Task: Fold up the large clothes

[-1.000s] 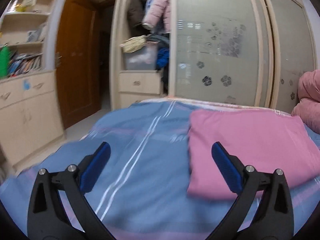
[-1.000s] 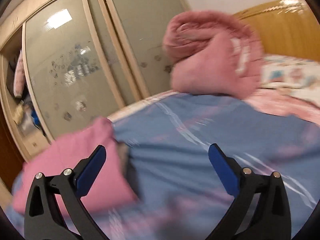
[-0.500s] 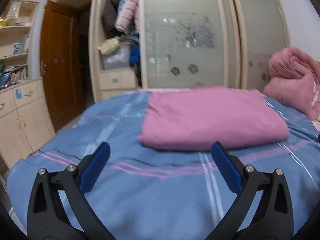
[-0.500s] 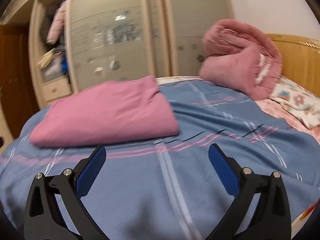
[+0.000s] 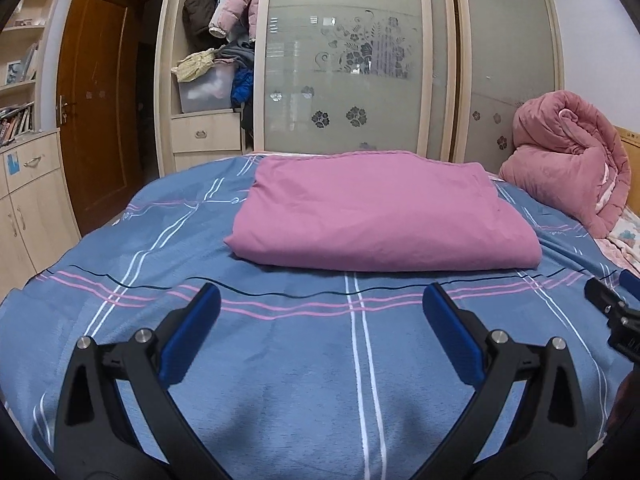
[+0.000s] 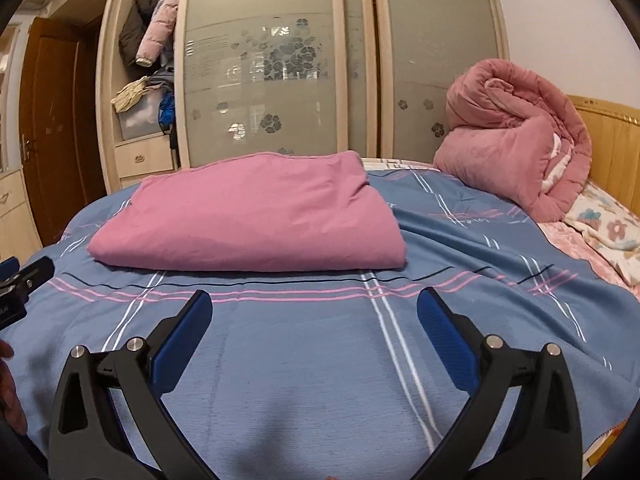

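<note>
- The left gripper (image 5: 320, 312) hovers above the blue striped bedspread (image 5: 304, 360), fingers spread wide and grasping nothing.
- The folded pink cloth (image 5: 380, 216) lies flat on the bed ahead of both grippers, apart from them.
- The right gripper (image 6: 314, 312) hovers beside the left one, fingers likewise released and empty.
- A rolled pink quilt (image 6: 516, 140) sits far right, by the headboard (image 6: 612, 148).

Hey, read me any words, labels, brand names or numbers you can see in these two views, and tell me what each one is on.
No text reads clearly in either view.
Small label on the wooden headboard: too small to read.
Grey block of lines printed on the wardrobe door: blurred, unreadable.
Book spines on the shelf: too small.
The folded pink cloth carries no print.
</note>
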A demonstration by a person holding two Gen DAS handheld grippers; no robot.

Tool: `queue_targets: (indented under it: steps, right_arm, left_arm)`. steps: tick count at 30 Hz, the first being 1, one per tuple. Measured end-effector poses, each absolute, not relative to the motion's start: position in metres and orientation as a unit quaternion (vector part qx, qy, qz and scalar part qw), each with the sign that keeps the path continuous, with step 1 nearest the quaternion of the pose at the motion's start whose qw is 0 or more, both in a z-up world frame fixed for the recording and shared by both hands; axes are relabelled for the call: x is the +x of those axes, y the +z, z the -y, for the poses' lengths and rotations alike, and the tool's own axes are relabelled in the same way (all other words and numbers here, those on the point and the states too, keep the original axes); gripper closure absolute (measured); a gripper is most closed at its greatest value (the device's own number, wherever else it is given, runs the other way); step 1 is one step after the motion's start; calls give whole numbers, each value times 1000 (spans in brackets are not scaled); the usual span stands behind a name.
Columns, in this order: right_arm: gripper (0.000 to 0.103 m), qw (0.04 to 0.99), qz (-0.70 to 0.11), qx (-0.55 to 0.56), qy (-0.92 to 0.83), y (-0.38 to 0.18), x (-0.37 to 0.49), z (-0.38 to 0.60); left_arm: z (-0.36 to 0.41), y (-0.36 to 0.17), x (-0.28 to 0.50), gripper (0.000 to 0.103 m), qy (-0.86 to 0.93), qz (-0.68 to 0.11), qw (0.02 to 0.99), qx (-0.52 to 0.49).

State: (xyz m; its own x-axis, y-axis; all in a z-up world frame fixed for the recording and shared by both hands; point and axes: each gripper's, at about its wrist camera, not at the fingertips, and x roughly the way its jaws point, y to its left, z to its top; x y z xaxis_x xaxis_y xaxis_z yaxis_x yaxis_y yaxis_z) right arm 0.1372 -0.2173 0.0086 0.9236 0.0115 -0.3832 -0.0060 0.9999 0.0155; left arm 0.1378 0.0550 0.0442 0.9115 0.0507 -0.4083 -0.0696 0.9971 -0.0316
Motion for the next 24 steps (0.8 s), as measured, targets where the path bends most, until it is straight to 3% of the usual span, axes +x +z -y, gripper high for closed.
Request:
queue_targets:
  steps: [24]
  right_arm:
    - [1, 979, -202, 11, 25, 9, 145, 208]
  left_arm:
    - [-37, 32, 144, 2, -2, -231, 973, 3]
